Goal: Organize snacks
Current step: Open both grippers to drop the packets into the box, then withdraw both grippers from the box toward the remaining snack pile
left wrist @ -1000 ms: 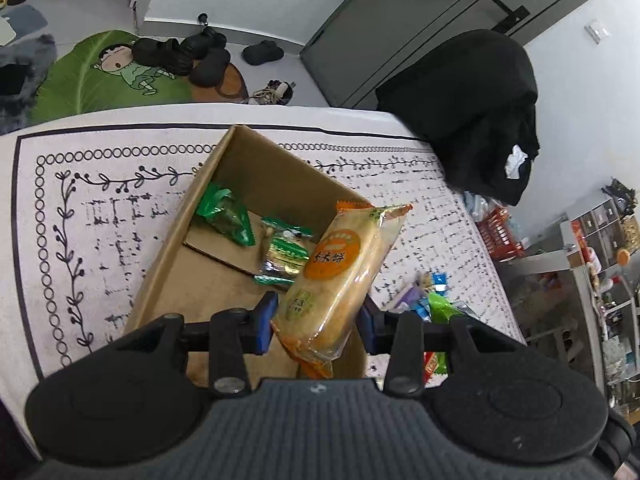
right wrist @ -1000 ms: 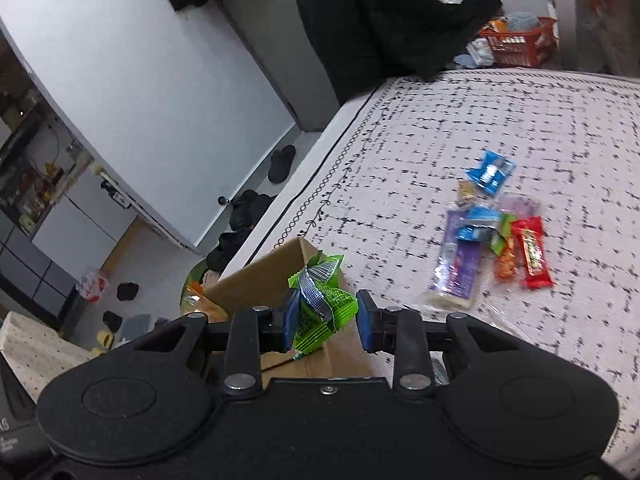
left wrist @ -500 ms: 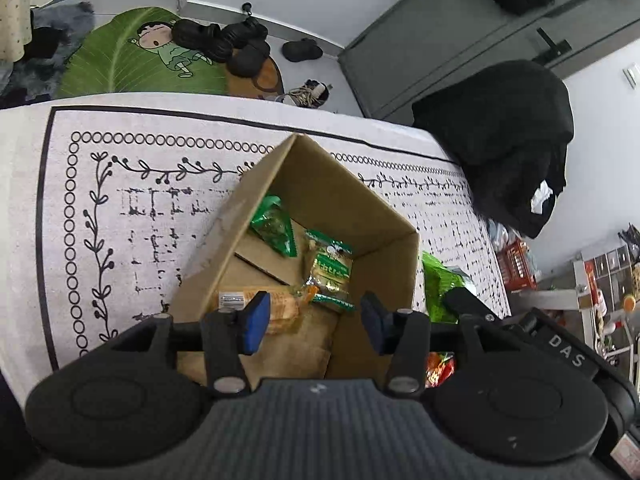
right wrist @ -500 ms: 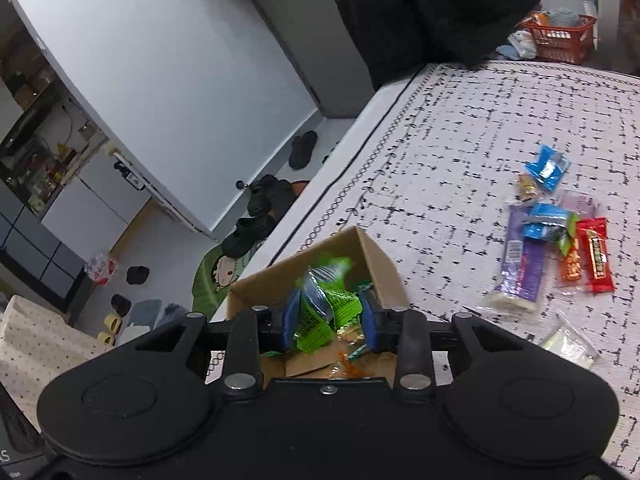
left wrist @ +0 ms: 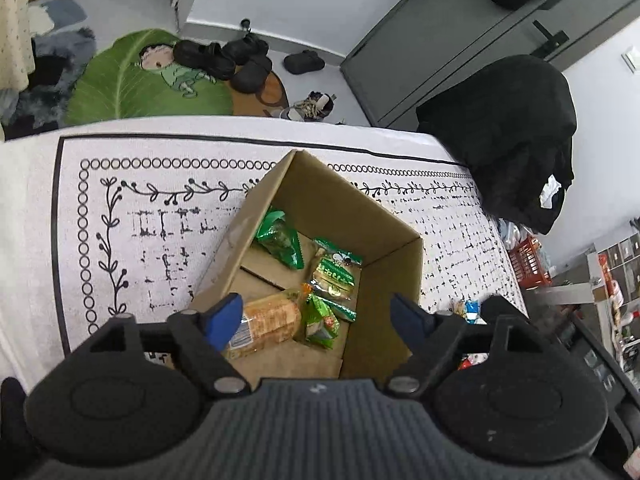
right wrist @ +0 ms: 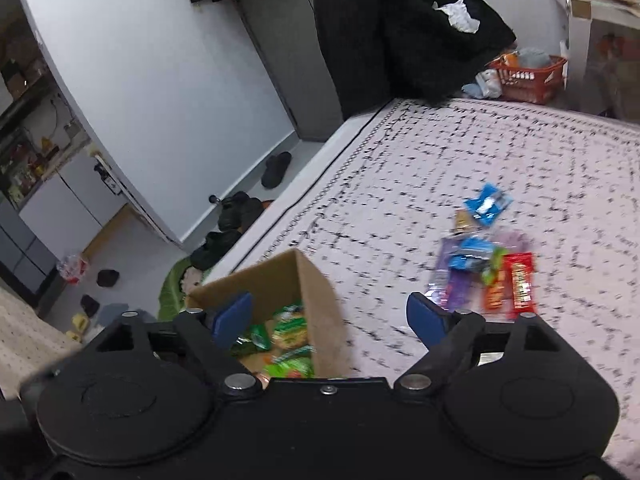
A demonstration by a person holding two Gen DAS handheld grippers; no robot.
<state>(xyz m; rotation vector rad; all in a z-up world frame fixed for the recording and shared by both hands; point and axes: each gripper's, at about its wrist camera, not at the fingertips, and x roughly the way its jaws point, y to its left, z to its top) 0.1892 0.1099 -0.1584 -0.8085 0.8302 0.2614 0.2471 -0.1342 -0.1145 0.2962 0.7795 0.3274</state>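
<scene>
The left tool [left wrist: 316, 314] hangs over an open brown cardboard box [left wrist: 380, 216] that sits on a bed covered with a white, black-patterned cloth [left wrist: 132, 216]. Its jaws are spreading apart and nothing is pinched between the blue pads [left wrist: 224, 316]; they frame only the box's inside.

On the box floor lie several snacks. A long pale-orange wrapped cracker pack [left wrist: 266, 324] lies at about 7 o'clock, its near end hidden behind the left pad. Just beside it at 5 o'clock sits a small bright-green crinkled packet [left wrist: 320, 320]. A green-and-yellow wrapped biscuit pack [left wrist: 336, 276] lies toward 3 o'clock, and a dark green foil packet [left wrist: 280, 240] leans against the wall at 11 o'clock.

The right tool [right wrist: 332, 318] hovers past the box's right corner, its jaws also opening and pinching nothing. In the right wrist view the box [right wrist: 316, 292] appears at 7 o'clock with green wrappers visible inside. The rest of the snacks sit in a loose heap on the cloth at 3 o'clock: a red candy bar [right wrist: 520, 284], an orange wrapper [right wrist: 494, 294], a purple-and-white long wrapper [right wrist: 456, 284] and a blue foil packet [right wrist: 488, 204] at the far end. This view is motion-blurred, so the finer print is unreadable.

Beyond the bed, at 12 o'clock, stands a pile of black clothing [right wrist: 400, 28].
</scene>
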